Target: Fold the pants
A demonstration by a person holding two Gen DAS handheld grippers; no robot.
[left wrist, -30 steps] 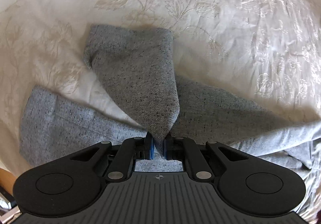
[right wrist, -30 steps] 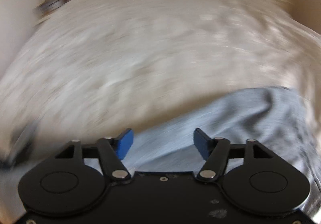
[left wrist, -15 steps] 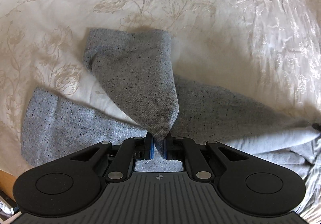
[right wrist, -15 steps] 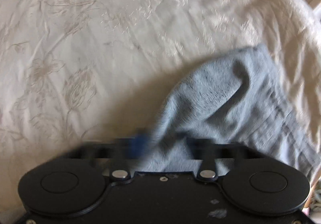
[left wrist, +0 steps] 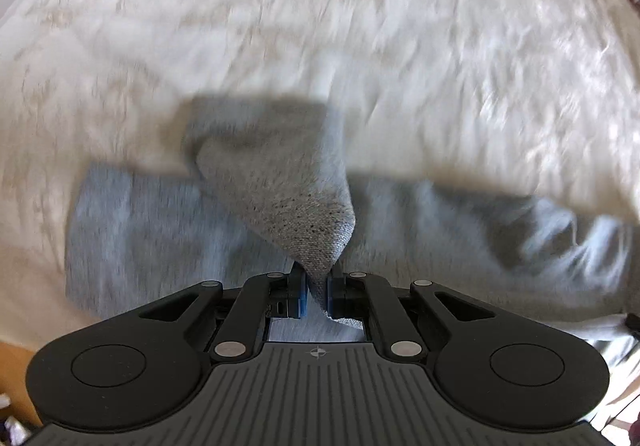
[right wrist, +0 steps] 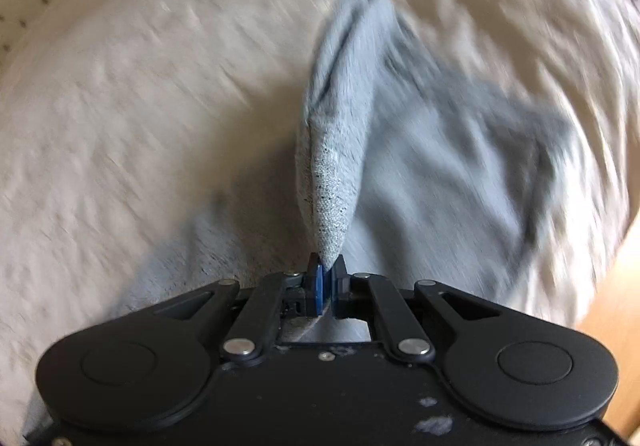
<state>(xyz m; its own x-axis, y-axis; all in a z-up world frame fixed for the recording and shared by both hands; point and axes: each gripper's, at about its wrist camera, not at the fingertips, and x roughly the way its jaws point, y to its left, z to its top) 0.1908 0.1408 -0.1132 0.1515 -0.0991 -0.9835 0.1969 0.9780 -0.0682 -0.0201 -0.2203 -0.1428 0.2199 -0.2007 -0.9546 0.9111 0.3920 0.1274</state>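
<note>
Grey speckled pants [left wrist: 280,182] lie on a cream embroidered bedspread [left wrist: 360,26]. My left gripper [left wrist: 317,296] is shut on a corner of one pant leg and lifts it, the leg draping forward over the other leg [left wrist: 132,230]. In the right wrist view the pants [right wrist: 344,118] rise in a tented fold from my right gripper [right wrist: 326,286], which is shut on the fabric. The rest of the pants spreads to the right [right wrist: 480,166]. Both views are motion-blurred.
The bedspread [right wrist: 140,106] fills most of both views. A wooden floor or bed edge shows at the lower left of the left wrist view [left wrist: 16,366] and the right edge of the right wrist view [right wrist: 616,306].
My right gripper was open over the pants and has shut on the fabric and lifted it. My left gripper keeps its grip and is moving with the leg.
</note>
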